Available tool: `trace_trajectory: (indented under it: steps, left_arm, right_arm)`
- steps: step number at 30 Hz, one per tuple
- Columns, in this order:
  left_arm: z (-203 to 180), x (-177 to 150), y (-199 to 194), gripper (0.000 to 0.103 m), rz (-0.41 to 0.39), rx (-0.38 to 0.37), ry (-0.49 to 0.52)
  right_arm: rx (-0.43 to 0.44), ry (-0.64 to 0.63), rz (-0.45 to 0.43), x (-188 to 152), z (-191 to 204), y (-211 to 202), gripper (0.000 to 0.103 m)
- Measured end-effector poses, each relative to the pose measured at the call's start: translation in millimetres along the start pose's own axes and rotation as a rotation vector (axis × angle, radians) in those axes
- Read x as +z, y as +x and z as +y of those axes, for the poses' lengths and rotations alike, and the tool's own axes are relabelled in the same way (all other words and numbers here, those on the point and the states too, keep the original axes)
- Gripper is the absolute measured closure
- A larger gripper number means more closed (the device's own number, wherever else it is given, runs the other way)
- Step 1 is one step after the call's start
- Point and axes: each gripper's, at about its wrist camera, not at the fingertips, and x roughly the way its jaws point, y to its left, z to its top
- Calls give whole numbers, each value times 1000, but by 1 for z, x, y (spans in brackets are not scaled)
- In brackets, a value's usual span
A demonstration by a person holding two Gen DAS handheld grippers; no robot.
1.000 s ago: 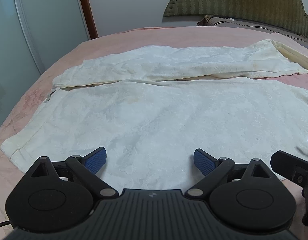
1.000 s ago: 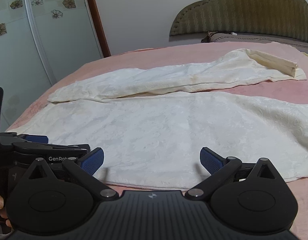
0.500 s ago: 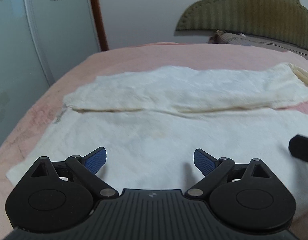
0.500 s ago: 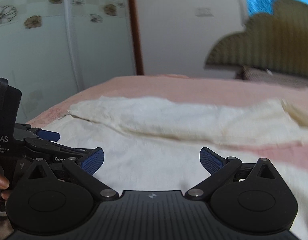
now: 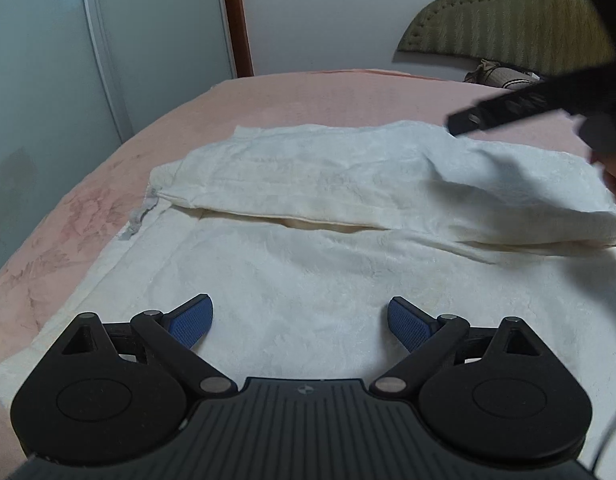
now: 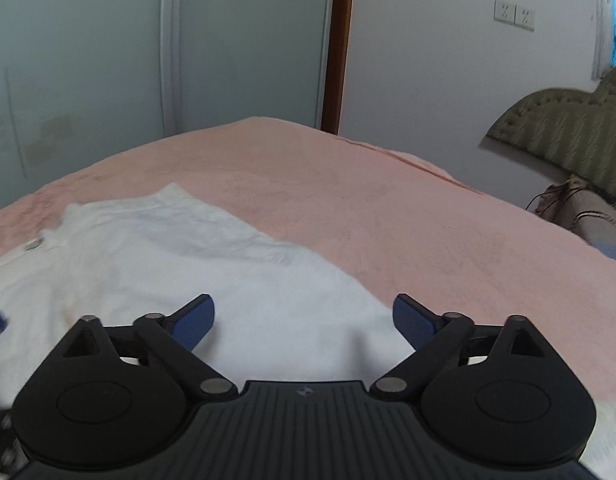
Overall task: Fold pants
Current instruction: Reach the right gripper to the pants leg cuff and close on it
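While one pair of cream textured fabric pants lies flat on the pink bedspread, two grippers hover above it: left gripper spread apart, right gripper closing, both empty.

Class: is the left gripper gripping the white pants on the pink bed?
Apart. The left wrist view shows the left gripper with jaws wide, its blue pads clear of the white pants spread beneath.

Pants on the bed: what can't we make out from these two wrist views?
- Left wrist: the pants run off the right edge, so the leg ends are cut off; the right claw's blurred dark body covers the top right corner.
- Right wrist: the pants are motion-blurred, fold lines unreadable; the closing right claw hides the cloth's near edge, nothing visibly pinched.
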Motion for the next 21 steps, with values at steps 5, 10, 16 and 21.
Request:
trace_trajectory:
  steps: [5, 10, 16, 21]
  left_arm:
    - [-5, -4, 2, 1, -24, 2, 23]
    - [-6, -6, 4, 0, -29, -11, 23]
    - [-3, -5, 5, 0, -29, -21, 4]
    - [20, 3, -1, 2, -38, -27, -129]
  right_arm:
    - [67, 86, 63, 21, -31, 64, 23]
    - [167, 70, 182, 25, -38, 109, 24]
    - [180, -94, 135, 21, -12, 88, 80]
    - [-32, -511, 22, -1, 60, 43, 85]
